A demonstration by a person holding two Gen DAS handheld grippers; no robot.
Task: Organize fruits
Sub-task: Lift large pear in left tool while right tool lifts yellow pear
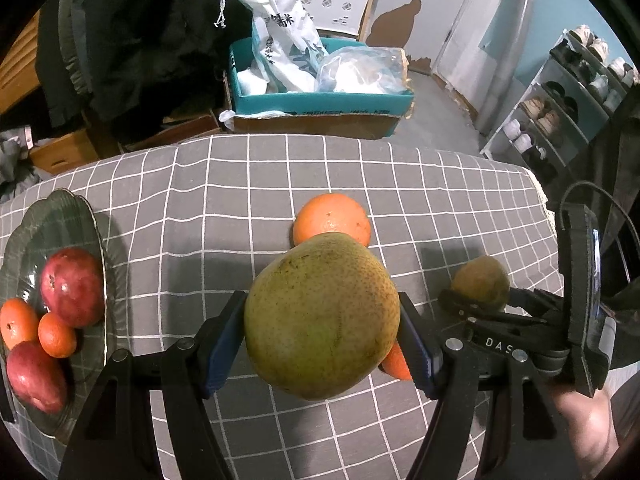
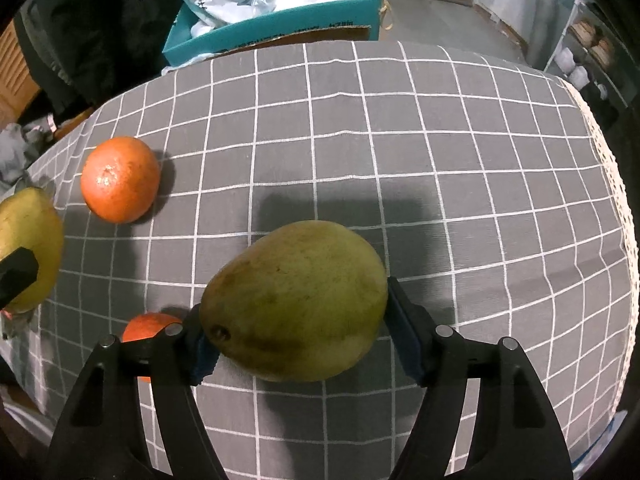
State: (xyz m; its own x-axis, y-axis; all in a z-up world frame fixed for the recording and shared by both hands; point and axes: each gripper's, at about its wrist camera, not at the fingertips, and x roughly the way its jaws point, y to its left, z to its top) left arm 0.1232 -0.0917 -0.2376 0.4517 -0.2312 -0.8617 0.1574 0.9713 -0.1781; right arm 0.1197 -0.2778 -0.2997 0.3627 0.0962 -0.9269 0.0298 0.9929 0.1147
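My left gripper is shut on a big green mango and holds it above the grey checked cloth. At the left of the table, a dark green plate carries two red fruits and two small oranges. An orange lies on the cloth behind the held mango. A smaller orange is half hidden under the fingers. A second green mango sits low on the cloth between the fingers of my right gripper, which stands open and close around it. The left-held mango shows at the right wrist view's left edge.
Behind the table stand a teal box stuffed with bags and a heap of dark clothing. A shoe rack stands at the right. The cloth's lace edge marks the table's right side. A person's hand grips the right tool.
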